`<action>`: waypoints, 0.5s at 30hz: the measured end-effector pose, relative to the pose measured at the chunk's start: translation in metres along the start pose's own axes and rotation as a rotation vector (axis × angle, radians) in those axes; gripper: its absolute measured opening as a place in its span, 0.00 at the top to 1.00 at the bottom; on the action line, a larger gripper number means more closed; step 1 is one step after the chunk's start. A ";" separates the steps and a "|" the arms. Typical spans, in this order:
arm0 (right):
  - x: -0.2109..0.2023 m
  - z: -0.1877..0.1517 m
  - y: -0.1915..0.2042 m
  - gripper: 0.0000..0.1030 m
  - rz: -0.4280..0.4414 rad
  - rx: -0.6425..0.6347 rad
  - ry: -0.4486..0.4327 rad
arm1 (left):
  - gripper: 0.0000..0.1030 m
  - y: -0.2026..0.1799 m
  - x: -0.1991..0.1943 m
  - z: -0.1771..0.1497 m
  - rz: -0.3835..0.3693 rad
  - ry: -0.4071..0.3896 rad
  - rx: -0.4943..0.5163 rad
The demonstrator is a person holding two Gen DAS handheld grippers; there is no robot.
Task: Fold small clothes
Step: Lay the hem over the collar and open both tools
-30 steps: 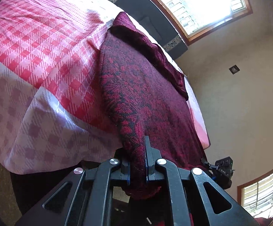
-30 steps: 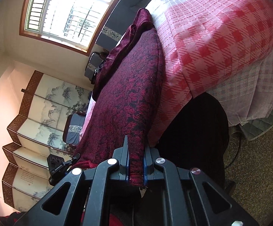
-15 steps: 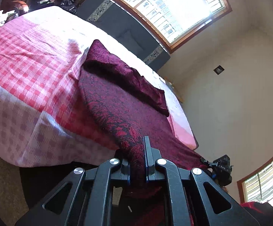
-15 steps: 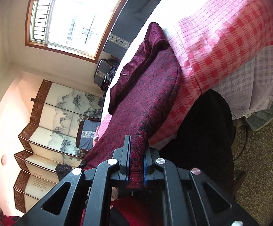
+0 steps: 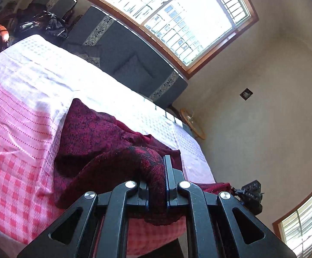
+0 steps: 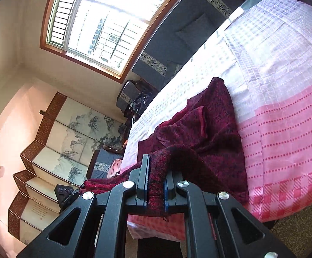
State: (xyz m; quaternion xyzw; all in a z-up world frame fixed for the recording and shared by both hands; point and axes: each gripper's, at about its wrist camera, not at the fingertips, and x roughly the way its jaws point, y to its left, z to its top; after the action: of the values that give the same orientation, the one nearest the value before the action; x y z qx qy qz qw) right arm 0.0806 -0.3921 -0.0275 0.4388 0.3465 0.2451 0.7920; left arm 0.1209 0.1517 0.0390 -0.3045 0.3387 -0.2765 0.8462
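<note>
A dark red patterned knit garment lies on a table under a pink checked cloth. My left gripper is shut on one near corner of the garment's hem. My right gripper is shut on the other near corner. Both corners are lifted above the table and arch over the rest of the garment. In the left wrist view the right gripper's black body shows at the lower right. The left gripper's body appears at the lower left of the right wrist view.
A dark sofa stands beyond the table under a bright window. A folding screen stands against the side wall. Black bags sit near the sofa's end. A small round wooden table is by the wall.
Both grippers have risen and moved forward over the table with the hem corners held. The garment, stretched flat before, now bends over itself.
</note>
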 end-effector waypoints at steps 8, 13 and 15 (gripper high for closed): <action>0.064 0.046 -0.045 0.91 -0.056 0.073 0.052 | 0.90 0.044 0.069 0.021 0.078 0.012 -0.054; 0.090 0.056 -0.066 0.91 -0.074 0.108 0.062 | 0.90 0.063 0.093 0.026 0.127 0.020 -0.061; 0.099 0.059 -0.072 0.91 -0.079 0.118 0.066 | 0.90 0.069 0.101 0.026 0.142 0.026 -0.065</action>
State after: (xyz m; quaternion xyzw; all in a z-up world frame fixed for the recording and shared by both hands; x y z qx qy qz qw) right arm 0.1951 -0.3907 -0.1005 0.4624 0.4031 0.2073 0.7620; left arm 0.2207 0.1376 -0.0349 -0.3035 0.3792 -0.2087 0.8488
